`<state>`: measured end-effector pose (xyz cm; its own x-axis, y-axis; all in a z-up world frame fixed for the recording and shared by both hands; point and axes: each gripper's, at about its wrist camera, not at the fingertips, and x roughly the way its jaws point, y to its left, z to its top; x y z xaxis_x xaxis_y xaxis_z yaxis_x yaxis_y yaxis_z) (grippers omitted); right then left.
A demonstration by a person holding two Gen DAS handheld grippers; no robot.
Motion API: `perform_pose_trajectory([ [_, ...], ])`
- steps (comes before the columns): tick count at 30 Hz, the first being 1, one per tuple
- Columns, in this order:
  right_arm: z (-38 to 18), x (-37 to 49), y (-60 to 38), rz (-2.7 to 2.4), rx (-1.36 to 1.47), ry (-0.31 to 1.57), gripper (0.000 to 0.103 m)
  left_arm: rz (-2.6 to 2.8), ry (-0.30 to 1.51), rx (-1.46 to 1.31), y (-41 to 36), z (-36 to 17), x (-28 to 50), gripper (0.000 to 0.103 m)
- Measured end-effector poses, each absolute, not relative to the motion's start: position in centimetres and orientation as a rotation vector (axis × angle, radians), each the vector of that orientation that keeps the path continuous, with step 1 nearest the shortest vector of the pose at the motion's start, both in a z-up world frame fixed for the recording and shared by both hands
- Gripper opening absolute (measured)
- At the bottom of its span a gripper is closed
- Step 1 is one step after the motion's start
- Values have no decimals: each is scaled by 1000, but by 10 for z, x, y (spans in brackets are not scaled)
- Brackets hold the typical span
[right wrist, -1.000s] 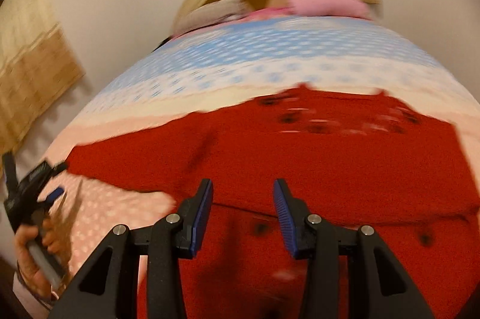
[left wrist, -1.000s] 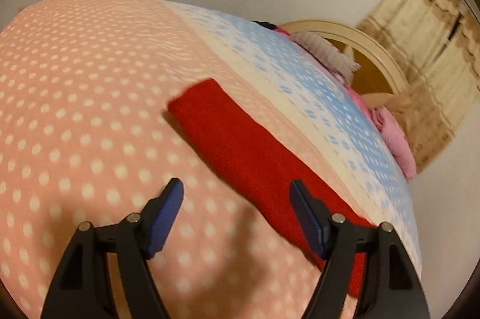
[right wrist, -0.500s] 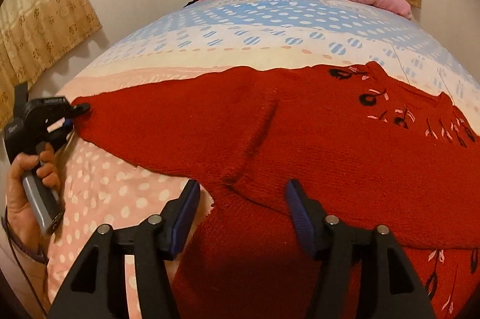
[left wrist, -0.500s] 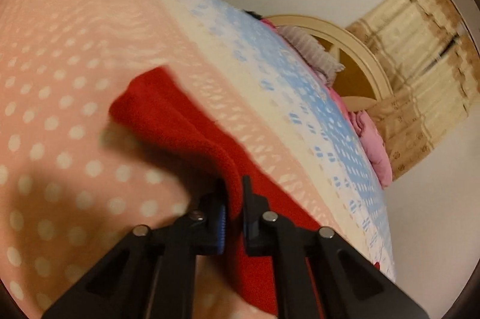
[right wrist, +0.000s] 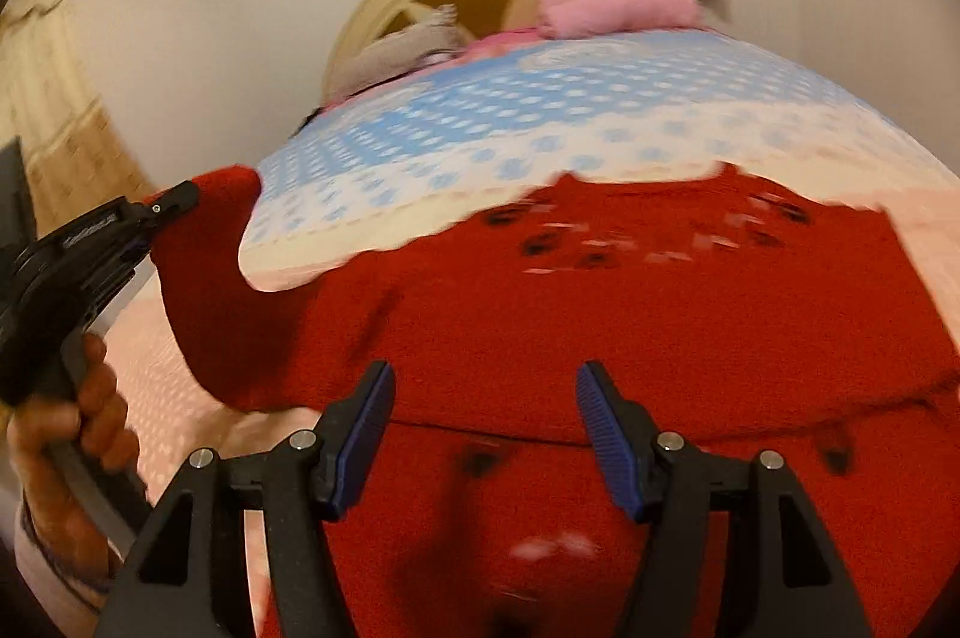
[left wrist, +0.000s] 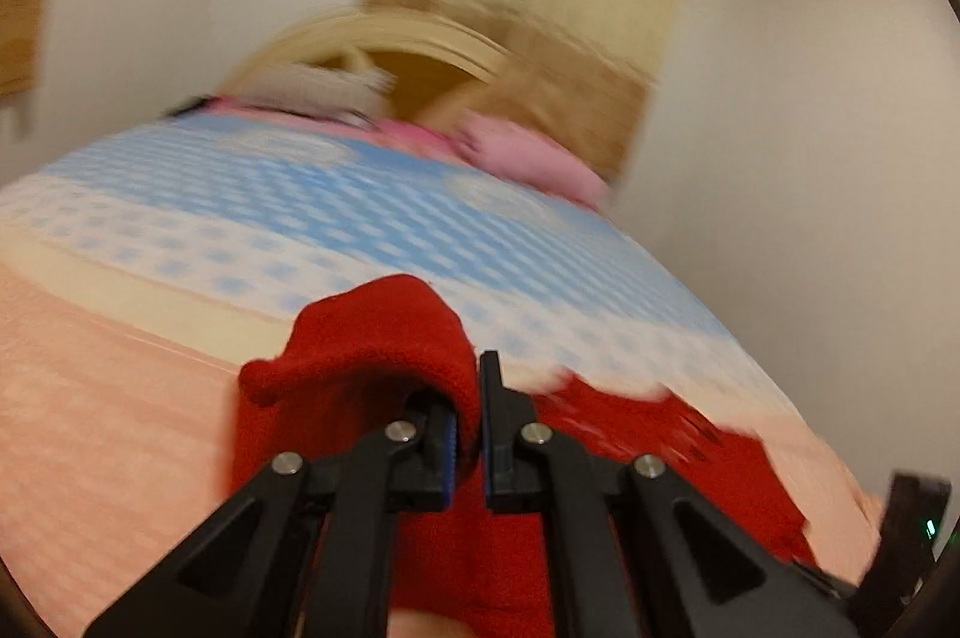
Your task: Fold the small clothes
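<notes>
Red wool covered the pink end of the bed [right wrist: 600, 110]: the sweater [right wrist: 660, 314] lay flat near its foot edge. Its sleeve [left wrist: 384, 338] hung clamped in the left gripper [left wrist: 471, 434]; the right gripper [right wrist: 486, 434] hovered unclenched, empty. Best carried level across the chest, then laid smooth.

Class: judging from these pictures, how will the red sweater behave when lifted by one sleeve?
Probably floppy: the sleeve sags from the left gripper shut on it. The fuzzy knit likely resists slipping. The red sweater body should drag along the bedspread.
</notes>
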<state>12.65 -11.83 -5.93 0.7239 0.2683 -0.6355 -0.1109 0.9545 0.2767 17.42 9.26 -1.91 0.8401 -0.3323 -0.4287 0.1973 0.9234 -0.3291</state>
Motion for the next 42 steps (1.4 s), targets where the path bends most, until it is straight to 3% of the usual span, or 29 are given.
perform_pose_trajectory([
  [6, -73, 122, -183, 92, 336, 781, 64, -391, 678, -147, 4, -60, 179, 5],
  [13, -91, 121, -201, 71, 382, 835, 64, -402, 860, -157, 0, -86, 180, 9],
  [16, -89, 120, -201, 77, 375, 834, 64, -395, 837, -179, 22, -77, 164, 36],
  [18, -85, 119, -200, 82, 380, 825, 64, -355, 783, -185, 47, -67, 147, 75],
  [19, -82, 118, -200, 83, 380, 818, 64, -344, 757, -194, 53, -67, 144, 79],
  [25, -52, 122, -185, 139, 356, 771, 64, -221, 689, -263, 122, -61, 106, 81],
  [31, -36, 145, -106, 291, 94, 765, 64, -150, 734, -275, 147, -82, 96, 81],
  [35, -50, 168, -47, 291, -181, 775, 64, -156, 764, -257, 142, -89, 93, 81],
  [38, -79, 196, -29, 255, -292, 885, 63, -173, 775, -236, 138, -91, 93, 81],
  [39, -88, 204, -31, 245, -289, 934, 58, -178, 776, -233, 137, -91, 93, 81],
  [42, -80, 211, -51, 266, -154, 963, 14, -197, 784, -247, 134, -94, 97, 81],
])
